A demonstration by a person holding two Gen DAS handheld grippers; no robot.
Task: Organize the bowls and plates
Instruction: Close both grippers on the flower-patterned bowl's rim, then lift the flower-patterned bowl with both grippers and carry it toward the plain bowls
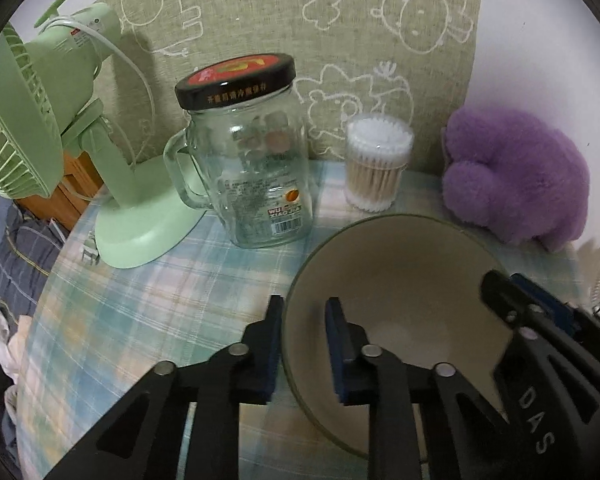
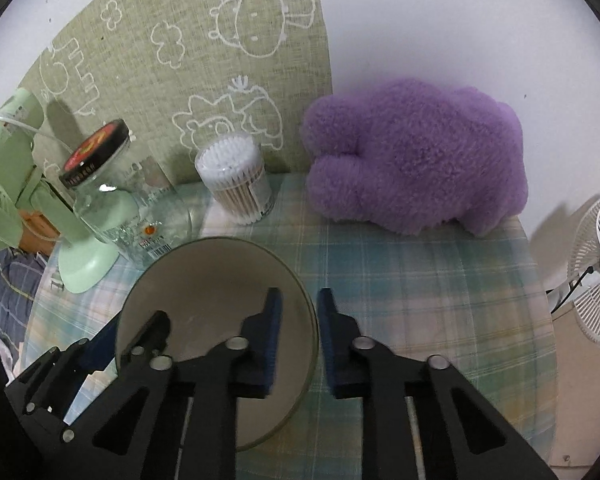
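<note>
A single round bowl [image 1: 400, 280] sits on a counter [image 1: 140, 300] covered with a pale blue, green and cream plaid cloth. The bowl is deep, with a plain cream inside that is empty and matte, and a thin darker greenish rim. Two black grippers with blue pads hold it from opposite sides. The left gripper [image 1: 304, 344] has its jaws closed on the bowl's left rim, one pad outside the wall and one inside. The right gripper [image 2: 298, 340] has its jaws closed on the bowl's right rim in the same way, one pad within the bowl and one outside. Behind the bowl, toward a green fabric backdrop with white cartoon drawings, stand a clear glass jar [image 1: 256, 168] with a handle and a black lid, and a clear tub of cotton swabs [image 1: 378, 164]. A mint green desk fan [image 1: 60, 128] stands to the jar's left. A fluffy purple plush toy [image 2: 416, 156] lies behind the bowl, to its right.
</note>
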